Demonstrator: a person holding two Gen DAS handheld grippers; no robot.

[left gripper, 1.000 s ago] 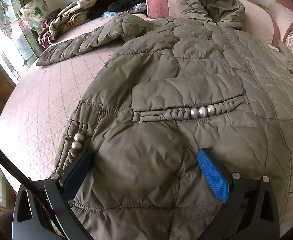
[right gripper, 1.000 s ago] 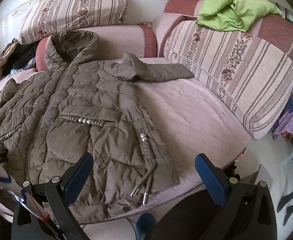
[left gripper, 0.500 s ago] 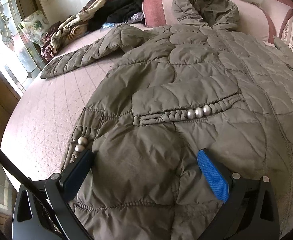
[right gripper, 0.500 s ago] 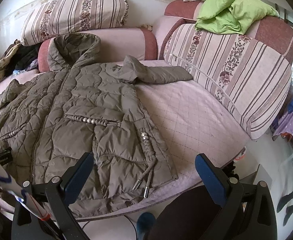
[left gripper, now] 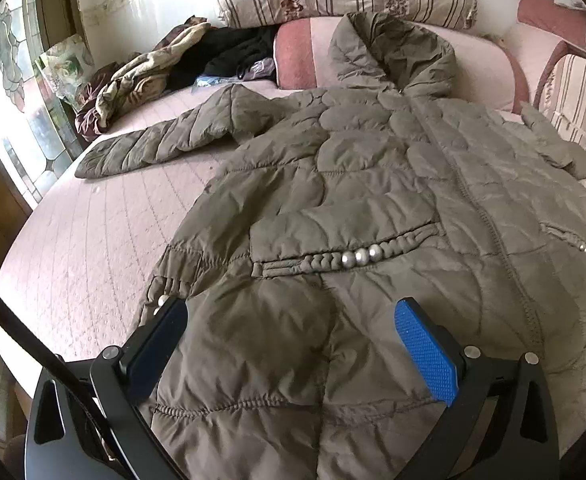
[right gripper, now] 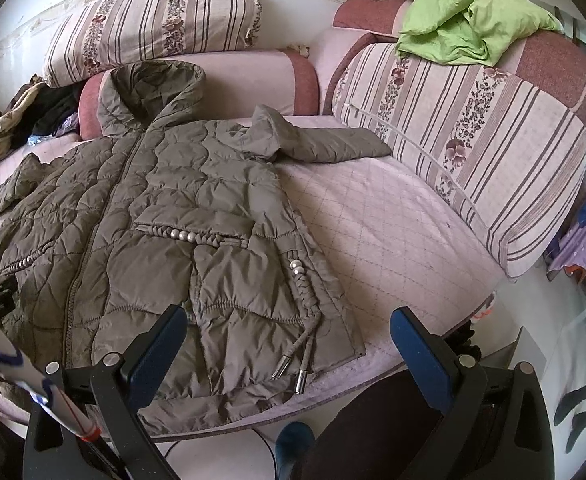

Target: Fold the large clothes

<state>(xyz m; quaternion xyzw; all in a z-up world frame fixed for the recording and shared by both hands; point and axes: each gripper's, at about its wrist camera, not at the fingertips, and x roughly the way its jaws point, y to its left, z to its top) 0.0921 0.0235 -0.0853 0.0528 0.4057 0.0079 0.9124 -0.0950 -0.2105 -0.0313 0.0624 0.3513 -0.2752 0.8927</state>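
Between my left fingers (left gripper: pixel 291 344), spread wide and gripping nothing, lies the olive quilted coat (left gripper: pixel 373 200), flat on the sofa bed (left gripper: pixel 93 240), hood at the far end. My right fingers (right gripper: pixel 287 346) gape over its hem and drawstrings (right gripper: pixel 293 360), perhaps hovering just above.

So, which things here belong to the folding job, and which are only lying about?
For the job:
- olive quilted coat, spread flat on the sofa seat
- left hand-held gripper and right hand-held gripper, both open

Lying about:
- green garment
- pile of clothes
- striped cushions
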